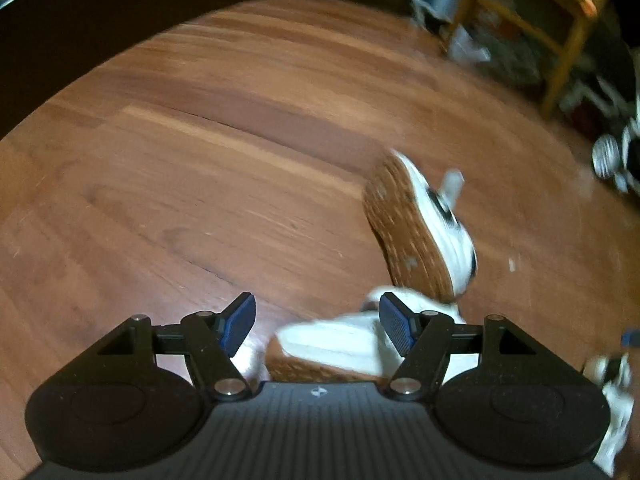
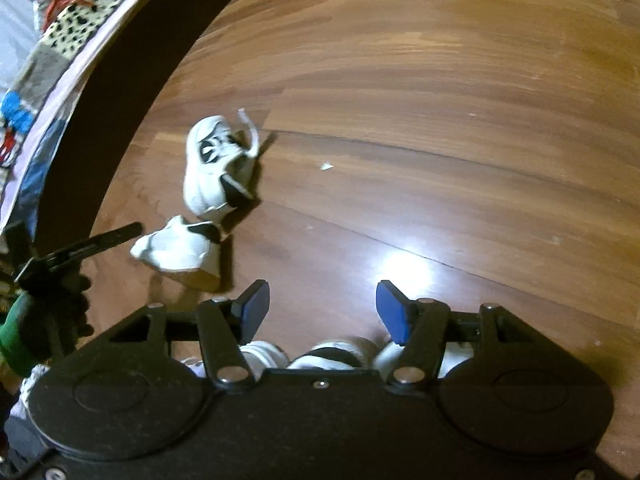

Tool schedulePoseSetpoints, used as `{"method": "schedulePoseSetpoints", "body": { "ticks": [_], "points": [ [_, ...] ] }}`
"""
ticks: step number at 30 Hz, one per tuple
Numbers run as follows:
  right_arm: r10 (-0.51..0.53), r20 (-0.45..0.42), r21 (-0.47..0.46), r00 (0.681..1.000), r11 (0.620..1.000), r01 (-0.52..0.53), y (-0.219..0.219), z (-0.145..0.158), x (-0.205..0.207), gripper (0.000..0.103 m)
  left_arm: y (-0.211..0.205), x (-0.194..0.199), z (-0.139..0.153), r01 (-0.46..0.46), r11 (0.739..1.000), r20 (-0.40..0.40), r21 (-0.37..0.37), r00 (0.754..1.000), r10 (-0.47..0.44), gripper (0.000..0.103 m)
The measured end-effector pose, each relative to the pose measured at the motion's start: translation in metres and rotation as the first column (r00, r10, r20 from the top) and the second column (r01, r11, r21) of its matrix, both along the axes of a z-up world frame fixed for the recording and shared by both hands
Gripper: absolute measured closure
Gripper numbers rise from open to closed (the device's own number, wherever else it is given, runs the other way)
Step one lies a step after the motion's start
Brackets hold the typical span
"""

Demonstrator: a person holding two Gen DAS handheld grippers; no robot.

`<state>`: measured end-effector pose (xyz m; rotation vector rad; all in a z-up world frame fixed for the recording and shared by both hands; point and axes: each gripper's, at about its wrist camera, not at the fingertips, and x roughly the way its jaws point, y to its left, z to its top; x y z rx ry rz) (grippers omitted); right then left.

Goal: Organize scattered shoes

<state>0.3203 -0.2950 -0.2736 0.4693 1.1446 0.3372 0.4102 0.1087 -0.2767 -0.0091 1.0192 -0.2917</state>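
Observation:
In the left wrist view my left gripper (image 1: 318, 324) is open above a white shoe with a brown sole (image 1: 332, 346), which lies on the floor between and below the fingers, with no pad pressing on it. A second white shoe (image 1: 416, 232) rests on its side just beyond, sole showing. The right wrist view shows the same two, the upper shoe (image 2: 218, 160) and the lower shoe (image 2: 180, 248), at the left. My right gripper (image 2: 324, 310) is open over bare floor. White shoes (image 2: 332, 354) peek out beneath it, mostly hidden by its body.
A wooden chair frame (image 1: 532, 20) and black-and-white clutter (image 1: 616, 156) stand at the far right. Another white shoe (image 1: 616, 400) lies at the lower right edge. A dark bed frame (image 2: 132, 80) with a patchwork quilt (image 2: 60, 32) borders the floor. A gloved hand (image 2: 48, 316) holds the left gripper.

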Motion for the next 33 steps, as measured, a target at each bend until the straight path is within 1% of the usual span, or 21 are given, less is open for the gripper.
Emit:
{"method": "schedulePoseSetpoints", "body": {
  "ticks": [1, 2, 5, 6, 7, 9, 13, 15, 18, 19, 20, 21, 22, 23, 24, 25, 26, 27, 30, 32, 33],
  "points": [
    [0.001, -0.004, 0.003, 1.0, 1.0, -0.001, 0.0, 0.0, 0.0, 0.04, -0.001, -0.004, -0.001, 0.017, 1.0, -0.003, 0.009, 1.0, -0.017, 0.035],
    [0.002, -0.008, 0.005, 1.0, 1.0, -0.002, 0.0, -0.001, 0.0, 0.04, -0.001, -0.014, 0.002, 0.043, 0.999, 0.013, 0.02, 0.999, -0.043, 0.035],
    [0.005, -0.015, 0.008, 1.0, 1.0, -0.005, -0.001, -0.002, -0.001, 0.04, 0.005, -0.043, 0.008, 0.175, 0.982, -0.048, 0.068, 0.984, -0.172, 0.035],
    [0.007, -0.017, 0.007, 1.0, 1.0, -0.007, -0.001, -0.002, -0.002, 0.04, 0.008, -0.048, 0.009, 0.192, 0.98, -0.061, 0.057, 0.98, -0.188, 0.035],
    [0.008, -0.018, 0.007, 1.0, 1.0, -0.008, -0.002, -0.001, -0.002, 0.04, 0.017, -0.059, 0.013, 0.206, 0.978, -0.066, 0.015, 0.977, -0.204, 0.035],
    [0.013, -0.016, 0.007, 1.0, 1.0, -0.013, 0.0, 0.0, -0.003, 0.04, 0.029, -0.069, 0.018, 0.179, 0.984, -0.079, -0.013, 0.981, -0.18, 0.035],
    [0.025, -0.012, 0.004, 1.0, 1.0, -0.025, 0.004, 0.003, -0.002, 0.04, 0.046, -0.072, 0.028, 0.127, 0.992, -0.064, -0.025, 0.99, -0.128, 0.035],
    [0.033, -0.012, 0.006, 0.999, 0.999, -0.033, 0.006, 0.003, -0.002, 0.04, 0.047, -0.069, 0.033, 0.131, 0.991, -0.045, -0.02, 0.99, -0.132, 0.035],
    [0.054, -0.016, 0.005, 0.998, 0.999, -0.054, 0.012, 0.001, -0.001, 0.04, 0.036, -0.06, 0.039, 0.204, 0.979, -0.015, -0.01, 0.979, -0.204, 0.035],
    [0.06, -0.019, 0.003, 0.998, 0.998, -0.06, 0.014, 0.0, -0.001, 0.04, 0.033, -0.061, 0.036, 0.211, 0.977, -0.014, -0.009, 0.977, -0.211, 0.035],
    [0.065, -0.022, 0.002, 0.998, 0.998, -0.065, 0.016, -0.001, -0.001, 0.04, 0.023, -0.059, 0.036, 0.266, 0.964, -0.007, 0.003, 0.964, -0.266, 0.035],
    [0.07, -0.028, 0.003, 0.997, 0.998, -0.07, 0.018, -0.004, -0.001, 0.04, 0.008, -0.055, 0.036, 0.346, 0.938, -0.004, 0.029, 0.938, -0.346, 0.035],
    [0.073, -0.033, 0.004, 0.997, 0.997, -0.073, 0.02, -0.006, -0.001, 0.04, 0.005, -0.053, 0.035, 0.355, 0.934, -0.004, 0.033, 0.935, -0.355, 0.035],
    [0.076, -0.037, 0.004, 0.996, 0.997, -0.076, 0.021, -0.008, 0.0, 0.04, -0.006, -0.051, 0.033, 0.404, 0.912, -0.009, 0.064, 0.915, -0.404, 0.035],
    [0.081, -0.04, 0.004, 0.996, 0.997, -0.081, 0.023, -0.01, 0.0, 0.04, -0.018, -0.048, 0.031, 0.452, 0.887, -0.016, 0.096, 0.891, -0.453, 0.035],
    [0.087, -0.042, 0.005, 0.995, 0.996, -0.087, 0.024, -0.011, 0.001, 0.04, -0.03, -0.047, 0.027, 0.508, 0.852, -0.033, 0.126, 0.861, -0.508, 0.037],
    [0.093, -0.044, 0.007, 0.995, 0.996, -0.093, 0.026, -0.013, 0.002, 0.04, -0.039, -0.046, 0.024, 0.544, 0.826, -0.048, 0.147, 0.838, -0.543, 0.041],
    [0.098, -0.044, 0.008, 0.994, 0.995, -0.098, 0.027, -0.014, 0.002, 0.04, -0.047, -0.046, 0.02, 0.578, 0.798, -0.064, 0.168, 0.814, -0.577, 0.042],
    [0.114, -0.035, 0.007, 0.993, 0.993, -0.114, 0.03, -0.014, 0.005, 0.039, -0.06, -0.047, 0.009, 0.62, 0.757, -0.095, 0.205, 0.782, -0.615, 0.053],
    [0.118, -0.028, 0.002, 0.993, 0.993, -0.118, 0.03, -0.015, 0.007, 0.039, -0.076, -0.045, -0.006, 0.656, 0.713, -0.127, 0.247, 0.752, -0.647, 0.063],
    [0.115, -0.03, 0.004, 0.993, 0.993, -0.115, 0.03, -0.017, 0.008, 0.039, -0.078, -0.045, -0.009, 0.659, 0.706, -0.133, 0.259, 0.748, -0.65, 0.064]
  ]
}}
